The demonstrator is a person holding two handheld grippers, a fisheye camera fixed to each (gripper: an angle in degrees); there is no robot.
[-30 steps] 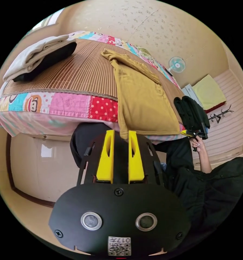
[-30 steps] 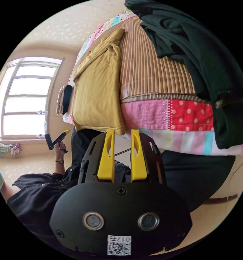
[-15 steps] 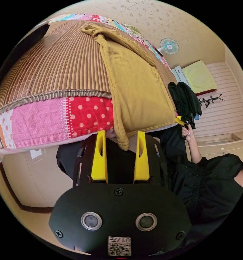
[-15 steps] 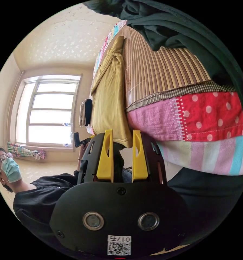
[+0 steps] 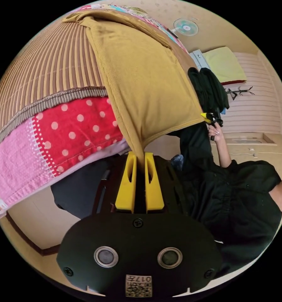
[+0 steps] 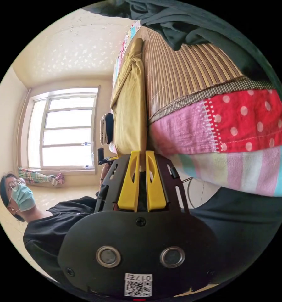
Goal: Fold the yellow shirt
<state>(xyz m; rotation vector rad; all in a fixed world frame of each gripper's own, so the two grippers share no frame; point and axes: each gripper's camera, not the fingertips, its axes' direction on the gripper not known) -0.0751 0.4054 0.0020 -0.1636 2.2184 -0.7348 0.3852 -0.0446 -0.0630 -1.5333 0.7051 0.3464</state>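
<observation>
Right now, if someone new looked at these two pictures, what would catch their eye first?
Probably the yellow shirt lying on the striped mat and hanging over the bed's edge, with the left gripper shut on its hem corner. In the right gripper view the right gripper is shut on the hem too, beside the red polka-dot quilt.

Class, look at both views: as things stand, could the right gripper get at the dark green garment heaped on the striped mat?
Probably not yet: the right gripper is shut on the hem of the mustard-yellow shirt. The dark green garment lies uncovered on the striped mat, so releasing first should free the way.
</observation>
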